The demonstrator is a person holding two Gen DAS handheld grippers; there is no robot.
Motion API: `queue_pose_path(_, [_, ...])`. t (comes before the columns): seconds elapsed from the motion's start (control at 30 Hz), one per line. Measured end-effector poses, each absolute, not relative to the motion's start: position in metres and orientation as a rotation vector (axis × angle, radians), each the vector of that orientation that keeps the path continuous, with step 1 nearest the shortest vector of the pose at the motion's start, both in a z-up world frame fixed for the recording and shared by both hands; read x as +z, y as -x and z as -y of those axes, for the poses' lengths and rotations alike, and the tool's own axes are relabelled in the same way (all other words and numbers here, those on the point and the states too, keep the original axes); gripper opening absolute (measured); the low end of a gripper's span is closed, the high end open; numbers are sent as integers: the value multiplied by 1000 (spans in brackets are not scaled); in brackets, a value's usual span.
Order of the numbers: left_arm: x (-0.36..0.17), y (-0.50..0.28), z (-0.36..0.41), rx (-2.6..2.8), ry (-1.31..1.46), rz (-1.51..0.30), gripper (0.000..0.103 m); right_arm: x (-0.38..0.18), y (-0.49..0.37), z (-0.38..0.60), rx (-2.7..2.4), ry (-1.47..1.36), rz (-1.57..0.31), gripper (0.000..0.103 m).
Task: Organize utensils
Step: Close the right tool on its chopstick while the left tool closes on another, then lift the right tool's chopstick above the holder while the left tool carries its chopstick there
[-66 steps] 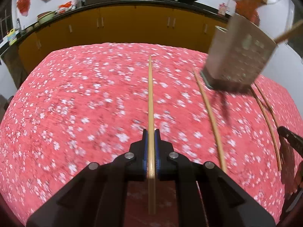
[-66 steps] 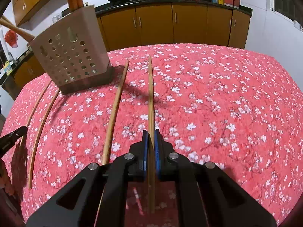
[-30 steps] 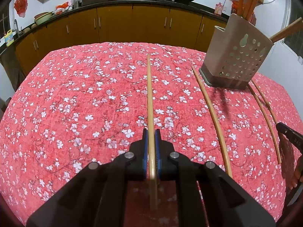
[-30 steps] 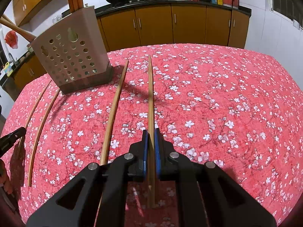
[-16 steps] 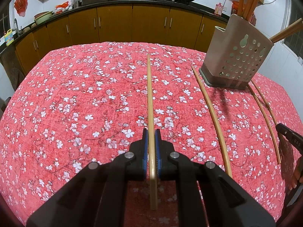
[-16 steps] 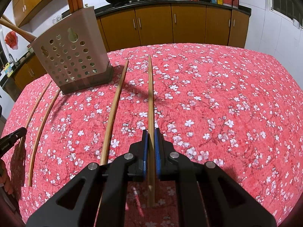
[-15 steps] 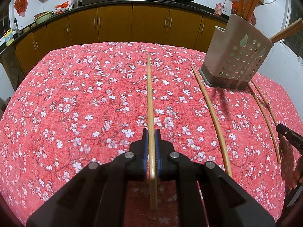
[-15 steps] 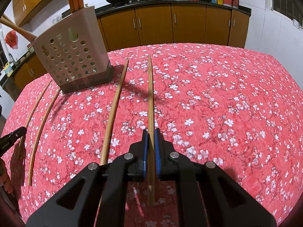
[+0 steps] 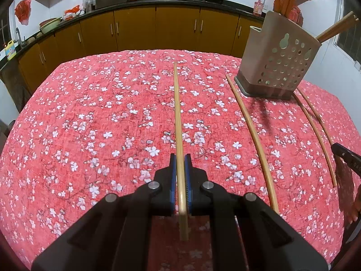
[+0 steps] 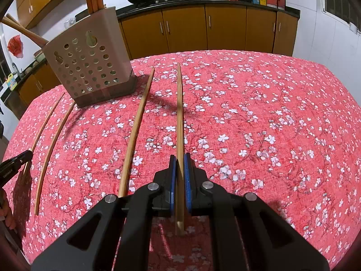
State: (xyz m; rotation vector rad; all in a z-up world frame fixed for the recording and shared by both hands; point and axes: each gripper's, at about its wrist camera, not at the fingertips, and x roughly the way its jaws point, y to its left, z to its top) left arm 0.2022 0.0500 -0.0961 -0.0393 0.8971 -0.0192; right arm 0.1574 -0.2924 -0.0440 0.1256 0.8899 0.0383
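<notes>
Chopsticks, one pinched in each gripper: the left gripper (image 9: 179, 176) and right gripper (image 10: 179, 176) are both closed near a stick's butt. Three more lie near the holder (image 9: 276, 67). They look light, stiff and slippery; grip near the thick end.

So the utensil holder (image 9: 277, 67) sits on the tabletop (image 9: 90, 124), chopsticks standing in it. Each claw pinches a chopstick: left claw (image 9: 180, 176), right claw (image 10: 179, 176). Between them one chopstick (image 9: 250, 131) lies loose beside the holder, two more (image 10: 48, 144) on its other side. Cabinets (image 9: 176, 29) run behind.
</notes>
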Motion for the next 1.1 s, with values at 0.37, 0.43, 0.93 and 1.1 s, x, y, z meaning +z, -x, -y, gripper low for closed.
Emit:
queue_pose_path(0.37, [-70, -200, -61, -34, 67, -872, 8, -16, -148, 305, 35, -163, -837, 8])
queue_pose_path(0.43, [-60, -198, -62, -39, 70, -852, 8, -2, -145, 308, 35, -165, -805, 8])
queue_pose_path(0.93, [27, -175, -61, -85, 79, -649, 8, 71, -131, 312, 34, -172, -599, 7])
queue_pose_path(1.1, [49, -169, -58, -107, 81, -594, 8, 86, -127, 311, 40, -171, -552, 7])
